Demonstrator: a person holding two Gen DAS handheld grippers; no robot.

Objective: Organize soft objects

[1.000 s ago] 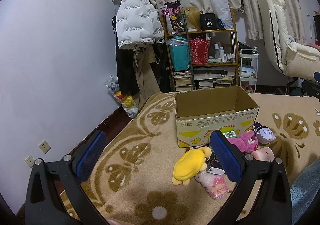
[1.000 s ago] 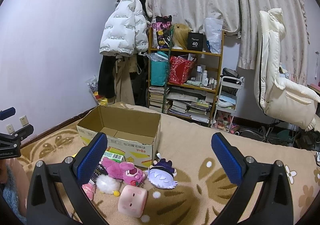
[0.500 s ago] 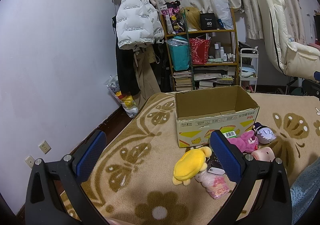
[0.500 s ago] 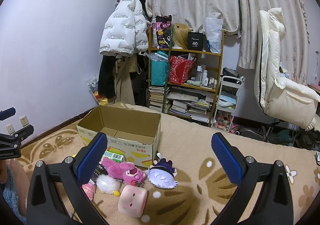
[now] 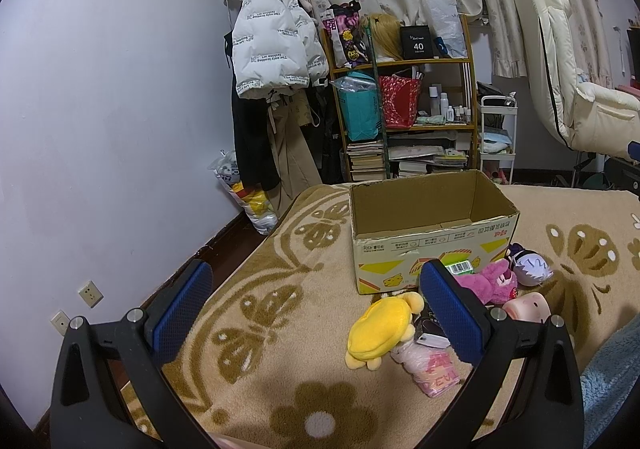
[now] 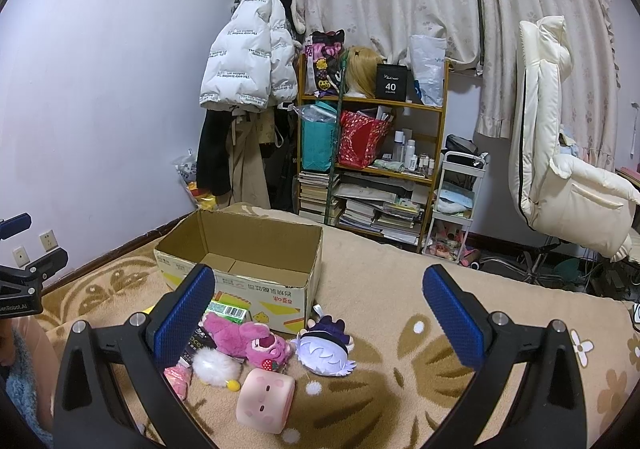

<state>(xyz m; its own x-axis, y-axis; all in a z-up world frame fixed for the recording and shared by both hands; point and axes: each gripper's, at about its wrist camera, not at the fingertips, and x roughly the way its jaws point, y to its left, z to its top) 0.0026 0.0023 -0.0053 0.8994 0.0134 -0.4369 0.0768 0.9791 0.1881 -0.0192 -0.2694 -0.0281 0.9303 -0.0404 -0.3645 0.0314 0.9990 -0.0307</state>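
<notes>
An open cardboard box (image 5: 434, 245) (image 6: 256, 273) stands on a beige patterned blanket. In front of it lie soft toys: a yellow plush (image 5: 382, 329), a magenta bear (image 5: 490, 283) (image 6: 250, 341), a purple-and-white plush head (image 5: 530, 265) (image 6: 326, 345), a pink cube plush (image 6: 266, 399) (image 5: 526, 307), a white pompom (image 6: 216, 369) and a pink packet (image 5: 434, 367). My left gripper (image 5: 316, 309) is open and empty, above the blanket left of the toys. My right gripper (image 6: 318, 321) is open and empty, above the toys.
A green barcode carton (image 6: 228, 309) leans on the box front. A cluttered bookshelf (image 6: 372, 169), hanging coats (image 6: 248, 61), a small white cart (image 6: 456, 201) and a cream recliner (image 6: 560, 177) stand behind. The wall (image 5: 100, 109) is on the left.
</notes>
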